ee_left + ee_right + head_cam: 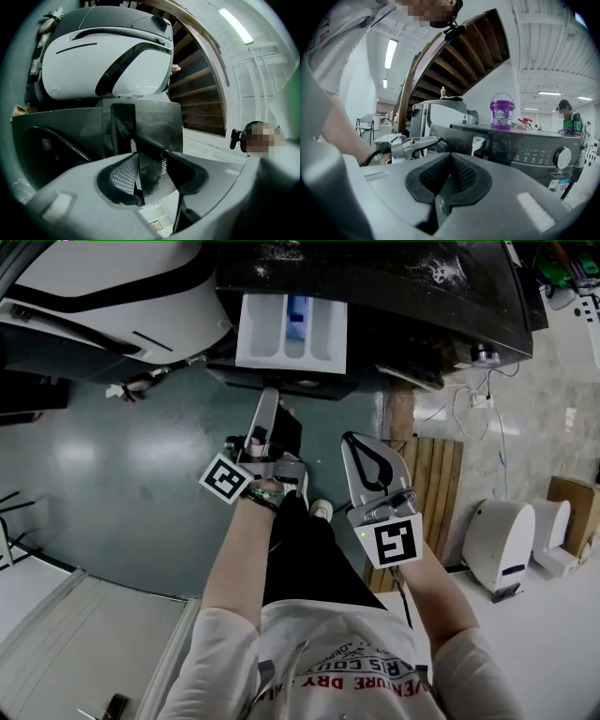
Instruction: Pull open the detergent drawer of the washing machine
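- The detergent drawer [291, 332] stands pulled out of the washing machine [403, 287], white compartments showing — the pull looks done.
- Left gripper [272, 407]: jaws apart, with the drawer's dark front panel loose between them. Back it off straight, without nudging the panel inward.
- Right gripper [367, 457]: jaws together, empty, held aside.

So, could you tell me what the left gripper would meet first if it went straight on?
Likely the glossy dark front panel of the white detergent drawer, already standing between the left gripper's open jaws.

detergent drawer [291, 331] open, left gripper [274, 407] near
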The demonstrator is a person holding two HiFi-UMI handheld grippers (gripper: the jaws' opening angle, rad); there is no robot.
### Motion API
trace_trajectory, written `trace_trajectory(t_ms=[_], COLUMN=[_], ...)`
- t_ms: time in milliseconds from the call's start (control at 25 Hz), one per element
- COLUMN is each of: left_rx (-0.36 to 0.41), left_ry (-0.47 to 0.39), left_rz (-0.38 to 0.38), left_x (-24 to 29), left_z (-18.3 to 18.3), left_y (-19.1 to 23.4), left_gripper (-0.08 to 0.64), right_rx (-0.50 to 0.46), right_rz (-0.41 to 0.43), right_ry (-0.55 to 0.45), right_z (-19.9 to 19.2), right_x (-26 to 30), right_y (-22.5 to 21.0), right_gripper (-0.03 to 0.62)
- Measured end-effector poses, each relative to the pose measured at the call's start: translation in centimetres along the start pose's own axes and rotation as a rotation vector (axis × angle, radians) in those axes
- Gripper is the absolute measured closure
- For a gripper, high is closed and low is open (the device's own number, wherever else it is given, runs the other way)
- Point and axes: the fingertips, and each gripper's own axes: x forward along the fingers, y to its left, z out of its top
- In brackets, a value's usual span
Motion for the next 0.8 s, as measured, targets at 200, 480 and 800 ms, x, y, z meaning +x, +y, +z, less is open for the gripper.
trace_trajectory(t_ms=[200,480,800], left_rx=[0.010,0.011,0.053], left_ry=[0.000,-0.018,-0.023], left_rz=[0.006,0.024,0.122], left_x=[-1.5,-2.5,-3.5], left_z=[-0.3,-0.7,-0.7], left_y=[-0.6,-0.7,0.2], left_gripper=[0.368,0.399,0.313], right_rx=[-0.001,-0.004,-0.003], right_rz=[-0.002,0.004,0.015], right_ry=[-0.008,-0.010,-0.002], right_z=[0.1,-0.1,-0.4], right_x=[-0.8,-2.0,-3.8], right_y=[0.5,1.1,2.3], right_gripper=[0.593,0.593,0.592])
